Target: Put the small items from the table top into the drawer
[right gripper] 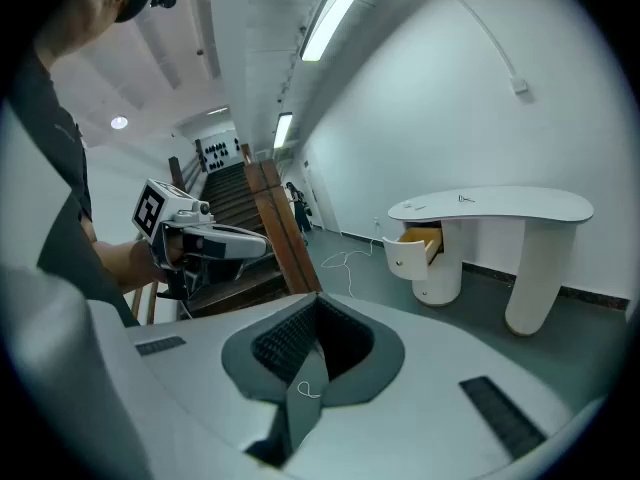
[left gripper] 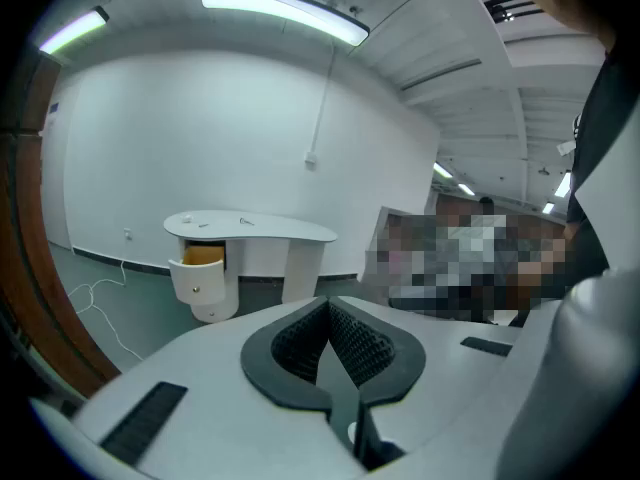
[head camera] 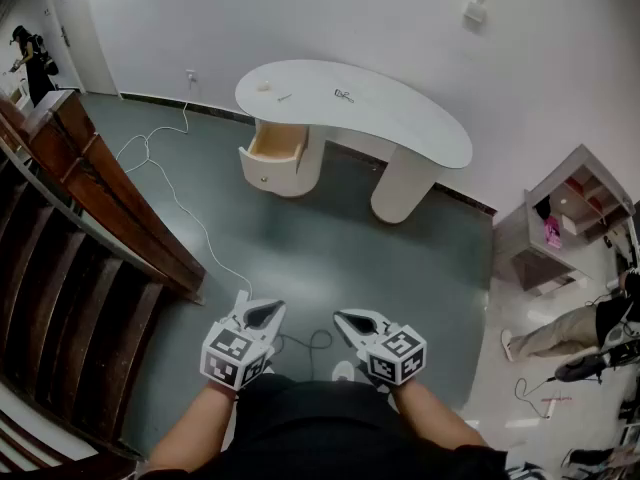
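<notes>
Standing well off the table (head camera: pixel 420 128). Left gripper (head camera: pixel 262 314) and right gripper (head camera: pixel 354 320) are both closed and empty. Items (head camera: pixel 344 95) sit on top, with the drawer (head camera: pixel 275 146) open below. They look tiny, light and thin, so probably pinch each low, across its middle.

Floor (head camera: pixel 330 258): grey-green and smooth. Far wall (head camera: pixel 350 18): white, with a socket (head camera: pixel 190 73) low at the far left and a small box (head camera: pixel 475 11) mounted higher to the right.

A white cable (head camera: pixel 170 183) runs from the socket in loops across the floor toward the near side.

Left side: a dark wooden staircase (head camera: pixel 60 298) with a brown banister (head camera: pixel 110 198). A person (head camera: pixel 30 58) stands at the far left.

Right side: an open shelf unit (head camera: pixel 580 203) holding a pink item (head camera: pixel 552 233). Nearer on that side, a trouser leg (head camera: pixel 560 330).

Ceiling: a strip light (left gripper: pixel 285 10), lit.
</notes>
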`<state>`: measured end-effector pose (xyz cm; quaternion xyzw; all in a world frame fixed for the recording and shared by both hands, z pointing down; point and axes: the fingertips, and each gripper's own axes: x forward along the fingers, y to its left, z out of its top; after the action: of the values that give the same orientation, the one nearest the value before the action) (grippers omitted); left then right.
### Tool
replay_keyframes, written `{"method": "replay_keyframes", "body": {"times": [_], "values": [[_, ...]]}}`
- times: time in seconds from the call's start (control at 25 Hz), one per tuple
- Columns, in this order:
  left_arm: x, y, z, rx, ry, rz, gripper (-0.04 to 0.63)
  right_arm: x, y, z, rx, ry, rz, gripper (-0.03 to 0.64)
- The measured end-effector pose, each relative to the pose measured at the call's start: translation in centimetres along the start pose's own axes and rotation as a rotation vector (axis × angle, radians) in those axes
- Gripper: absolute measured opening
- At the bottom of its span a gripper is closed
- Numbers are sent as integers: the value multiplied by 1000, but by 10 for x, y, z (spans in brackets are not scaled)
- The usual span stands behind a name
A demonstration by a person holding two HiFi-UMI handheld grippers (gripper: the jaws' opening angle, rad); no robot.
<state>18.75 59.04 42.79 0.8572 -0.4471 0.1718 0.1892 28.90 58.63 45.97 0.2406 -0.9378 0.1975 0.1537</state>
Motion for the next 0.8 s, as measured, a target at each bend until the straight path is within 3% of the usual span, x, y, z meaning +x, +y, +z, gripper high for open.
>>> {"method": "replay_keyframes", "body": {"times": [0.8], "values": [[-10,20,-9,-15,12,-14,15,18,16,-2,30,8,-10,-2]]}}
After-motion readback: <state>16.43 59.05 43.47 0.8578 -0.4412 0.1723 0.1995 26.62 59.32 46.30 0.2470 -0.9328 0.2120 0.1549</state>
